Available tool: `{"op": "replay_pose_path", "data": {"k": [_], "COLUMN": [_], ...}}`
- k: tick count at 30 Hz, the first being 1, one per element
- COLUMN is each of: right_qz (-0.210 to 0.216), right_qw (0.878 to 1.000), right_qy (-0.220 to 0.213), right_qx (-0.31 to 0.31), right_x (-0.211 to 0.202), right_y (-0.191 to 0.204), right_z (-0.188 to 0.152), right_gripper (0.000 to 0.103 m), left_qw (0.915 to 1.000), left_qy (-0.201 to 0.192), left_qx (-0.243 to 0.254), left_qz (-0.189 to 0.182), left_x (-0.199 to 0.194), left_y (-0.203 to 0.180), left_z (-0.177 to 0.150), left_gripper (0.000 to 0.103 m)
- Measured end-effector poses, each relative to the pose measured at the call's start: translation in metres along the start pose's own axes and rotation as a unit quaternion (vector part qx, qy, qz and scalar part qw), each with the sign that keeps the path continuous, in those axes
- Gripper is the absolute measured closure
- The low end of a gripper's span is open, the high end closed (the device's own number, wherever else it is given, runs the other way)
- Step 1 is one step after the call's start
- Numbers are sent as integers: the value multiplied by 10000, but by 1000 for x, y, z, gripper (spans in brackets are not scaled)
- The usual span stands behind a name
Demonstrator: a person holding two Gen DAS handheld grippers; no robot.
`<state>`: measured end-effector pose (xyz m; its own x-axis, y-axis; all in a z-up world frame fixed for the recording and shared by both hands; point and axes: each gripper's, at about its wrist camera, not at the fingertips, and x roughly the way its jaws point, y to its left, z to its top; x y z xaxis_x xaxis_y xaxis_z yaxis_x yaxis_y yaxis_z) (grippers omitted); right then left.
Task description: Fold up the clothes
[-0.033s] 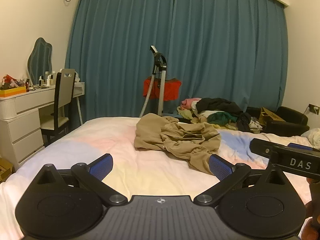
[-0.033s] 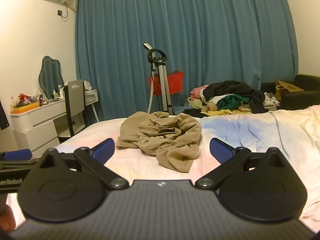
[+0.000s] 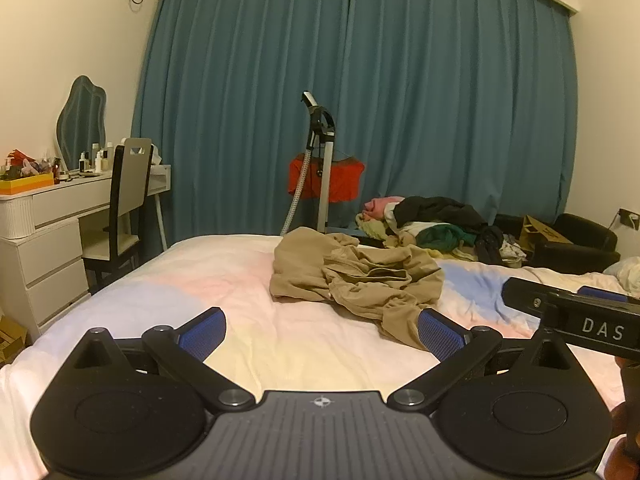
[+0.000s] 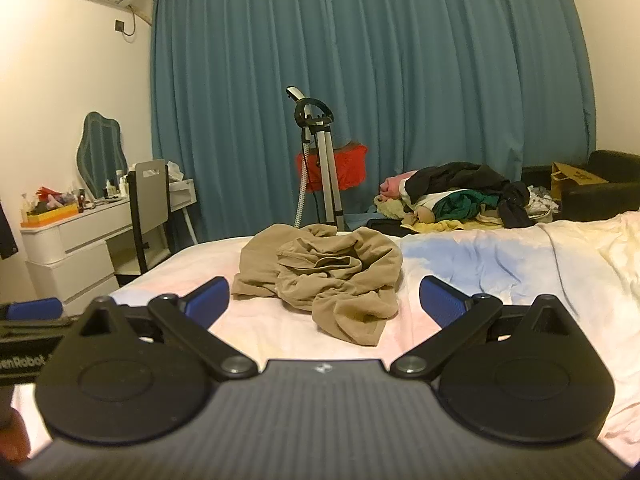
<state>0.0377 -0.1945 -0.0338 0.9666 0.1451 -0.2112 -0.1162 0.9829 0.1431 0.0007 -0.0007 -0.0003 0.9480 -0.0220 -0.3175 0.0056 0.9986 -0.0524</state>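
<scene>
The tan garment (image 3: 360,276) lies crumpled on the bed (image 3: 240,340); both the left hand-held gripper (image 3: 320,330) and right hand-held gripper (image 4: 324,300) hover spread, empty. Judging by the bunching, pinch separate edges (not the thick middle); pull apart to flatten before folding.

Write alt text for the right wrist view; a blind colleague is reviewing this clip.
A crumpled tan garment lies unfolded on a pastel bed, framed by the open right gripper with its blue-padded fingers spread apart. Behind are teal curtains, a clothes pile and a white desk.
</scene>
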Motion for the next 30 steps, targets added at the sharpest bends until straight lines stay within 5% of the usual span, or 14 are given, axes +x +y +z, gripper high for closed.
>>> {"op": "replay_pose_path", "data": {"k": [30], "right_qz": [-83], "right_qw": [9999], "right_qy": [-115], "right_qx": [-72], "right_x": [-5], "right_y": [-2], "right_z": [5], "right_gripper": [0], "left_qw": [10000], "left_qy": [-41], "left_qx": [-87], "left_qz": [-25], "left_x": [4], "left_y": [5], "left_z": [-1], "left_gripper": [0]}}
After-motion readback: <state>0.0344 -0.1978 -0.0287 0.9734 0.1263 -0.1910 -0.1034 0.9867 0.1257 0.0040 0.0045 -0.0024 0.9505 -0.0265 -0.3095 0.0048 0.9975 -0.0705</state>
